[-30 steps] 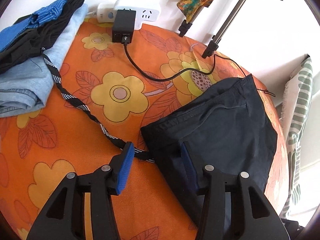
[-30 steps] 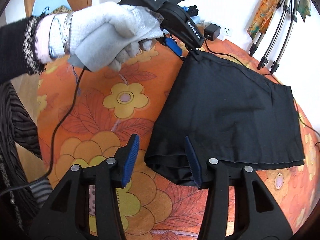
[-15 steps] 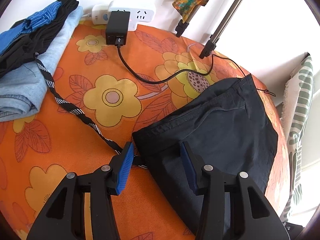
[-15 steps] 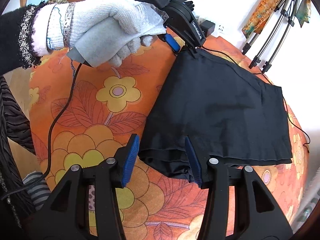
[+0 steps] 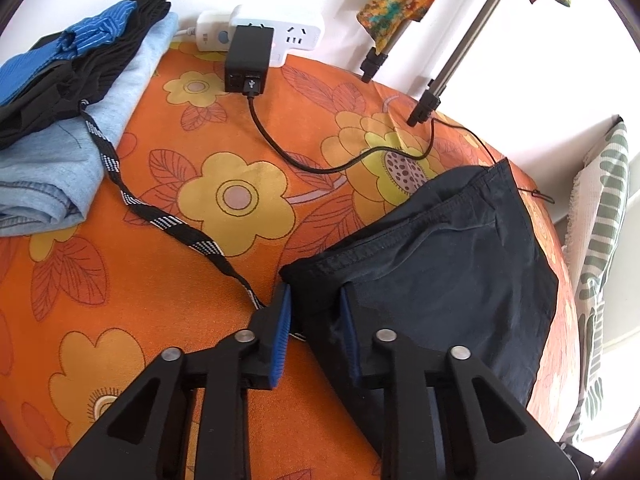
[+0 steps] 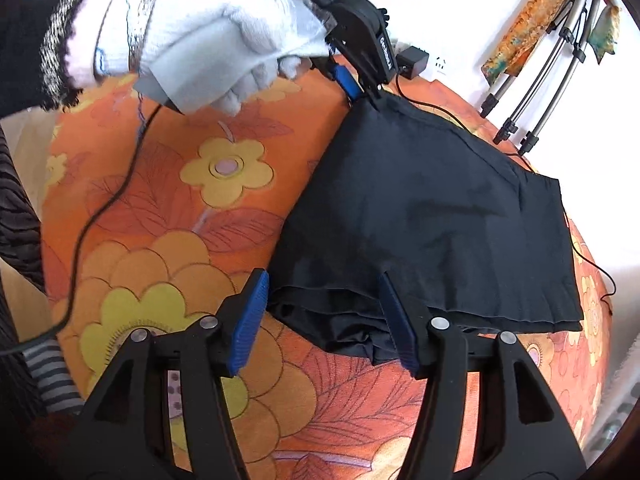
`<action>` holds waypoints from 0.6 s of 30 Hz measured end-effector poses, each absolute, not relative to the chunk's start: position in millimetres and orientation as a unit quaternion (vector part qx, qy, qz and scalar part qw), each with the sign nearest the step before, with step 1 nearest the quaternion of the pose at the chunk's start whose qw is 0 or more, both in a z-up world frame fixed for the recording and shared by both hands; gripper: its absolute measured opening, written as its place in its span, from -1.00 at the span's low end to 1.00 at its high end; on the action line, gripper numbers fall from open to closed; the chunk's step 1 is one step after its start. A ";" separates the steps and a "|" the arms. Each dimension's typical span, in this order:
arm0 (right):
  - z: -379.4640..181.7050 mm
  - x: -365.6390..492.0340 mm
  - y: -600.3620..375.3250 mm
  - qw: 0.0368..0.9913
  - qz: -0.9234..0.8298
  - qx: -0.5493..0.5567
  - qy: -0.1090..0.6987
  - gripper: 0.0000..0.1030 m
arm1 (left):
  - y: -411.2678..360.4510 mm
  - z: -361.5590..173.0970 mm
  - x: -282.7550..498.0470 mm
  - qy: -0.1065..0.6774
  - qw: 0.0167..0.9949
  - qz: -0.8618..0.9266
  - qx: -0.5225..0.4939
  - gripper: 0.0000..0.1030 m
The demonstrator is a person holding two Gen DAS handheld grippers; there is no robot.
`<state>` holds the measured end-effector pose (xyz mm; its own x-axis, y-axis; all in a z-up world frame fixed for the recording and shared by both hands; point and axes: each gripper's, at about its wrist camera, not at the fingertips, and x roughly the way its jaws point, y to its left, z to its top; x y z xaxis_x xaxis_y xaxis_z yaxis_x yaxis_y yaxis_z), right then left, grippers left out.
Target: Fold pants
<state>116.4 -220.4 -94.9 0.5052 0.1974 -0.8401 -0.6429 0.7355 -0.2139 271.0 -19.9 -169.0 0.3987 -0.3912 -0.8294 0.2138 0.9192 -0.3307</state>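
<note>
The black pants (image 6: 432,216) lie folded into a compact stack of several layers on the desk (image 5: 240,200), so the folding looks largely done; what remains seems to be one more fold or squaring the edges. The left hand-held gripper (image 5: 316,312) is closing on the waistband corner, cloth between its blue pads. The right hand-held gripper (image 6: 324,312) is opening, the layered hem edge between its jaws but not pressed. An orange flowered cloth covers the desk. A pile of folded clothes (image 5: 60,120), a patterned drawstring (image 5: 168,220), a power strip (image 5: 276,36) and tripod legs (image 5: 452,56) stand against a white wall.
</note>
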 end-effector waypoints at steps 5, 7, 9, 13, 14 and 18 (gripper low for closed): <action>-101.5 102.8 -212.2 0.832 0.254 -0.308 0.386 0.15 | -18.8 -167.6 271.6 0.517 0.832 -0.181 -0.091 -0.72; -98.2 99.7 -213.2 0.833 0.265 -0.299 0.383 0.15 | -18.4 -167.5 271.8 0.518 0.831 -0.180 -0.094 -0.72; -97.3 98.0 -212.7 0.832 0.269 -0.301 0.381 0.15 | -18.2 -167.6 272.2 0.519 0.830 -0.180 -0.096 -0.73; -102.9 103.4 -213.7 0.826 0.268 -0.301 0.395 0.15 | -18.7 -168.0 271.9 0.520 0.829 -0.183 -0.092 -0.73; -103.0 106.4 -213.5 0.826 0.265 -0.298 0.398 0.15 | -18.7 -167.8 272.0 0.521 0.829 -0.183 -0.091 -0.73; -103.3 114.4 -211.7 0.820 0.276 -0.290 0.408 -0.12 | -19.8 -166.3 273.7 0.523 0.827 -0.186 -0.087 -0.74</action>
